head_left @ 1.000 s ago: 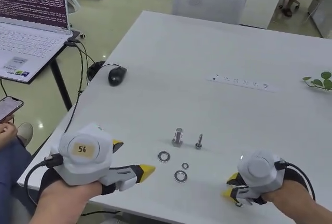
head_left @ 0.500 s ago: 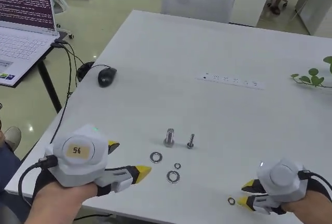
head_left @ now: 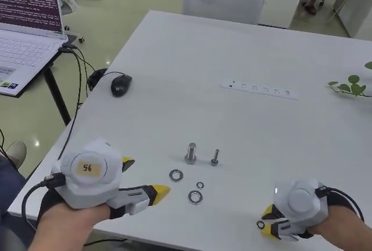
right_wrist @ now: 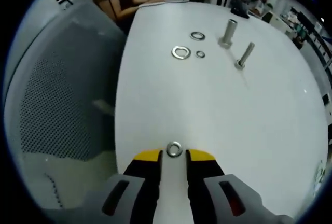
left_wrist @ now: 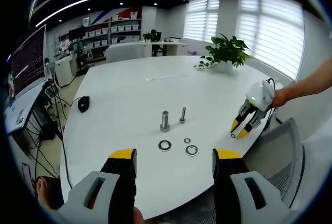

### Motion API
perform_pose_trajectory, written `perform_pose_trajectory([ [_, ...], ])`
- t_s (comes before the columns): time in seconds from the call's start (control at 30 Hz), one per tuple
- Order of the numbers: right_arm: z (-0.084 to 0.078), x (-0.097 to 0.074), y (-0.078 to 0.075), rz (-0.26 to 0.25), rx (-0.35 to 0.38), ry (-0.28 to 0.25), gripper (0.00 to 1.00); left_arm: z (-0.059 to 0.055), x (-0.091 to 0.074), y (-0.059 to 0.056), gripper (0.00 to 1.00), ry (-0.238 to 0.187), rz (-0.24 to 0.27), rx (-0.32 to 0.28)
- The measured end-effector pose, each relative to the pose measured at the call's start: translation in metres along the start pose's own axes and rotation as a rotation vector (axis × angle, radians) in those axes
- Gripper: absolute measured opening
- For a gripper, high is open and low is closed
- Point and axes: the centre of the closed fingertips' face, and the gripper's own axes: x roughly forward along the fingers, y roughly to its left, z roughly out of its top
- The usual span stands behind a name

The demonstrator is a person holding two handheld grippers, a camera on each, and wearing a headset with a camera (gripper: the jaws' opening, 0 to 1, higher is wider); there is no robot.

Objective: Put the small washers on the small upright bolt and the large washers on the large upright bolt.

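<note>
Near the right end of the worktop's [head_left: 244, 59] close edge, the right tongs [right_wrist: 174, 155] sit low with their jaws parted only slightly. A lone washer [right_wrist: 174, 149] lies flat at their tips, not gripped as far as I can tell. It looks like a small one, though I cannot be sure. Over the near left edge, the left tongs [head_left: 146, 175] hover wide open and empty.

The large bolt [head_left: 190, 153] and the small bolt [head_left: 214, 157] stand upright side by side in the middle, both bare. Just near of them lie two large washers [head_left: 175, 175] [head_left: 195, 197] with a small washer [head_left: 200, 185] between.

I judge the task barely begun: nothing is threaded and all four washers remain.
</note>
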Motion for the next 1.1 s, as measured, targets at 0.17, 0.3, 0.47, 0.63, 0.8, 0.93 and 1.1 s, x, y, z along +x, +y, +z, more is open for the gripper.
perform_pose_trajectory([
  [0.17,0.0011,0.0008,-0.0013,0.015,-0.025,-0.001,0.17,-0.0004,0.0,-0.0003,0.58,-0.001,0.004,-0.005],
  [0.3,0.0009,0.0008,-0.0019,0.02,-0.024,-0.002,0.15,0.0009,0.0019,-0.002,0.58,-0.004,0.002,-0.004],
  [0.47,0.0017,0.001,-0.0044,0.005,0.02,-0.012,0.14,0.0015,0.0025,-0.0021,0.58,-0.005,0.001,-0.004],
  [0.63,0.0036,0.0017,-0.007,-0.011,0.052,-0.021,0.13,0.0013,0.0023,-0.0015,0.58,-0.004,0.001,-0.001],
  [0.8,0.0047,0.0019,-0.0065,0.01,0.01,-0.006,0.14,0.0017,0.0011,-0.0003,0.58,-0.003,0.003,0.0],
  [0.93,0.005,0.0026,-0.0074,0.018,-0.009,0.001,0.14,0.0026,0.0001,0.0,0.58,-0.006,0.005,-0.001],
  [1.1,0.0052,0.0027,-0.0076,0.007,0.002,-0.001,0.13,0.0018,0.0,-0.001,0.58,-0.006,0.004,-0.003],
])
